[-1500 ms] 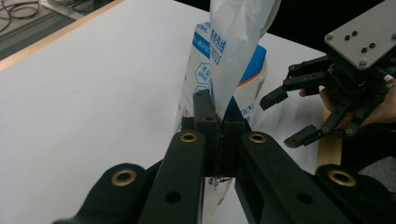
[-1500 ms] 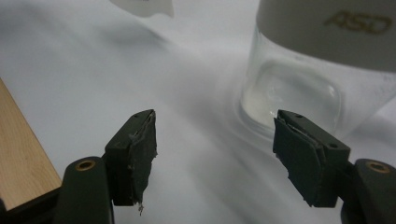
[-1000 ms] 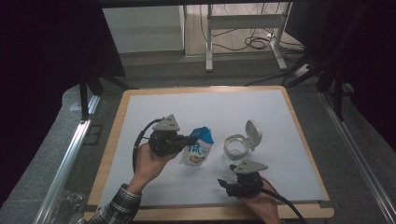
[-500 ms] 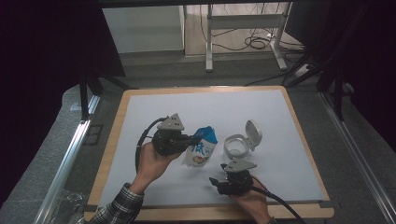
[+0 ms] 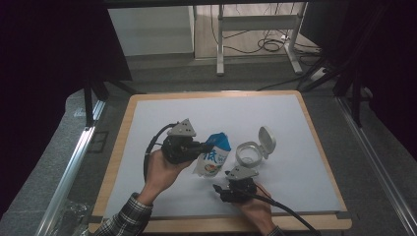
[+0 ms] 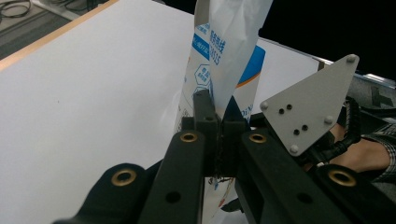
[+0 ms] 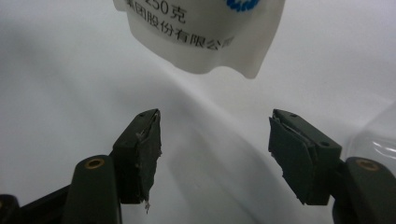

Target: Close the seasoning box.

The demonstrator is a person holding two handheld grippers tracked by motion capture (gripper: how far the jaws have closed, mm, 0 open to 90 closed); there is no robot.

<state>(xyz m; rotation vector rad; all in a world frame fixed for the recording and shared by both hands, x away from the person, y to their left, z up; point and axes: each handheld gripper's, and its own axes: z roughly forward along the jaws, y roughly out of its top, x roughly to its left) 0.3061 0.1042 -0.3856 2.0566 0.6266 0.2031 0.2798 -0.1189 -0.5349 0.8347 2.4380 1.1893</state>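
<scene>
Right gripper view: pouch (image 7: 205, 32) print "250克".

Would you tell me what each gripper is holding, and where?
Left gripper pinches the white pouch by its flat edge; right gripper holds nothing.

Your right gripper view cuts the pouch (image 7: 205, 35) off at twelve o'clock; the container (image 7: 380, 135) at three o'clock is blurred.
</scene>
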